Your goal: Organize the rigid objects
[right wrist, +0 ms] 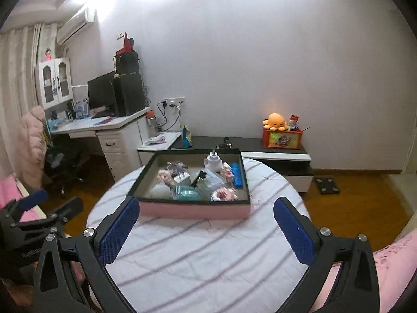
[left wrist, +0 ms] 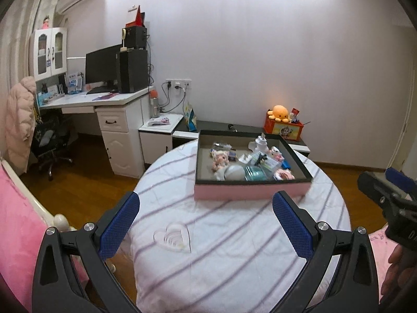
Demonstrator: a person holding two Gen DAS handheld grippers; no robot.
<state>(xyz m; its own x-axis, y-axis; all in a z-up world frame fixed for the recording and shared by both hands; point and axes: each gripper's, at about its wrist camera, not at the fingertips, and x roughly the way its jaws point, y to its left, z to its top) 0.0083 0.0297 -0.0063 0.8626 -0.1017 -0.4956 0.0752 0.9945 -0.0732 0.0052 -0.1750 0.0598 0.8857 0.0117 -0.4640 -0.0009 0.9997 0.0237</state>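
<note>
A shallow pink box with a black rim (left wrist: 249, 191) (right wrist: 194, 211) sits on the far half of a round table covered in a striped white cloth (left wrist: 221, 247) (right wrist: 208, 255). Inside lie several small items: a little doll (left wrist: 219, 159) (right wrist: 165, 176), a white bottle-like piece (left wrist: 261, 142) (right wrist: 213, 161), a teal round case (left wrist: 256, 173) (right wrist: 185, 193) and a blue stick (right wrist: 236, 174). My left gripper (left wrist: 206, 198) hangs open above the near cloth, short of the box. My right gripper (right wrist: 206, 203) is open too, its left fingertip (right wrist: 131, 206) overlapping the box's near left corner. Both hold nothing.
Behind the table stands a low black-and-white cabinet (right wrist: 276, 154) bearing an orange toy box with a plush octopus (left wrist: 278, 112). A white desk with a monitor (left wrist: 101, 65) and an office chair (left wrist: 52, 140) fill the left. Pink bedding (left wrist: 18, 221) flanks me. A scale (right wrist: 327, 185) lies on the floor.
</note>
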